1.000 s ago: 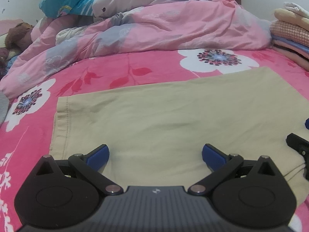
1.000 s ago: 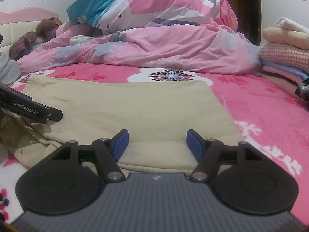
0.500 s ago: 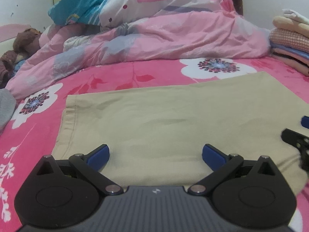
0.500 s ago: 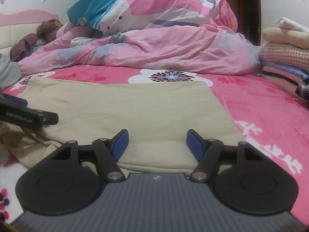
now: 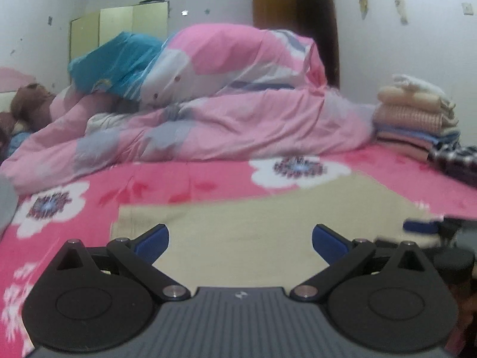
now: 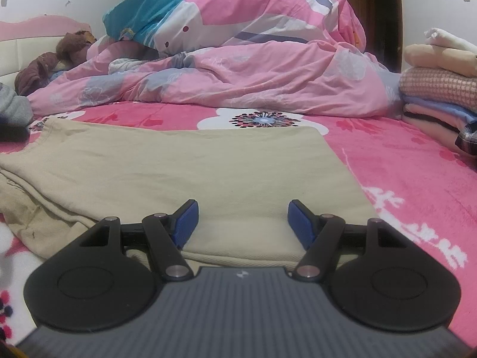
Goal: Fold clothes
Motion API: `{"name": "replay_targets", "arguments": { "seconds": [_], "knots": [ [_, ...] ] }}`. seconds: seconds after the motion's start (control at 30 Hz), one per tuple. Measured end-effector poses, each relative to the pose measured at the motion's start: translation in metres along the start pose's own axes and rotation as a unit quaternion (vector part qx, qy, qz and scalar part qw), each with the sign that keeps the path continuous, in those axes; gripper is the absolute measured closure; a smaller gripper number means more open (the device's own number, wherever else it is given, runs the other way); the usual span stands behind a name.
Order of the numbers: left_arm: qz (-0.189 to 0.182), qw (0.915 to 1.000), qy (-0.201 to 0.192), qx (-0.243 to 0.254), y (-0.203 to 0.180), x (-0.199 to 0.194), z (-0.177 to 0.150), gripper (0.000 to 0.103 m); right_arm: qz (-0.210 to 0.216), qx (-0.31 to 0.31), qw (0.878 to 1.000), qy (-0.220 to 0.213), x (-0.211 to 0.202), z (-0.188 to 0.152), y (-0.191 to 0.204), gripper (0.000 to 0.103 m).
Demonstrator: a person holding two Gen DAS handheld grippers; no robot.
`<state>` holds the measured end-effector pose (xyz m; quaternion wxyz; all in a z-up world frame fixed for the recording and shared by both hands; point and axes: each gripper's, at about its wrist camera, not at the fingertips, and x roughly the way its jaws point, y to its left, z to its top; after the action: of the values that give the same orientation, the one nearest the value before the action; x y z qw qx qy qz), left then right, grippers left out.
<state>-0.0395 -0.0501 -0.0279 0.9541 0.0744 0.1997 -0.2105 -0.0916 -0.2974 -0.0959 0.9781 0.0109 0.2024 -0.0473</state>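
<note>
While the bed (image 6: pixel 402 161) with its pink flowered cover fills both views, the beige garment (image 6: pixel 190 161) lies spread flat on it, in front of the heaped pink duvet (image 6: pixel 238 68) and well to the left of the pile of folded clothes (image 6: pixel 441 89). Its near edge looks doubled over, with looser layers bunched at the garment's near left corner.

Next in size come the tools. The right tongs (image 6: pixel 240 219) sit low over the garment's near right edge with their blue pads apart and nothing pinched between them. The left tongs (image 5: pixel 240 240) hang over the garment's left part, also spread wide and empty; that view is blurred.

To fold well from here, each pair should probably bite the full thickness of cloth at a near corner, lift evenly together, and carry the edge straight toward the duvet so the far hem lines up. The bunched corner likely needs smoothing first, or the fold will trap wrinkles.
</note>
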Motion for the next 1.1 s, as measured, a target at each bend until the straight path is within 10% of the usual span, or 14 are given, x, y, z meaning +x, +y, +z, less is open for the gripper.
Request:
{"name": "replay_targets", "arguments": {
  "seconds": [0.27,0.4,0.5,0.63,0.77,1.1],
  "knots": [
    [-0.024,0.9864,0.115,-0.115,0.048,0.100,0.036,0.008,0.002,0.002,1.000,-0.001,0.000,0.000,-0.001,0.036],
    [0.045,0.9766,0.159,-0.138,0.087,0.125,0.027,0.016,0.003,0.002,1.000,-0.002,0.001,0.000,-0.002,0.036],
    [0.015,0.9710,0.154,-0.183,0.121,0.112,0.014,0.026,0.004,0.002,1.000,-0.003,0.001,0.000,-0.002,0.036],
    [0.093,0.9704,0.129,-0.182,0.143,0.072,0.013,0.011,0.004,0.003,1.000,-0.003,0.001,-0.001,-0.002,0.036],
    [0.085,0.9683,0.107,-0.209,0.163,0.032,0.005,0.011,0.006,0.004,1.000,-0.002,0.001,-0.001,-0.002,0.035],
    [0.011,0.9892,0.026,-0.144,0.129,-0.040,-0.037,0.019,0.050,-0.002,0.999,0.019,-0.015,0.031,0.012,0.033]
  ]
}}
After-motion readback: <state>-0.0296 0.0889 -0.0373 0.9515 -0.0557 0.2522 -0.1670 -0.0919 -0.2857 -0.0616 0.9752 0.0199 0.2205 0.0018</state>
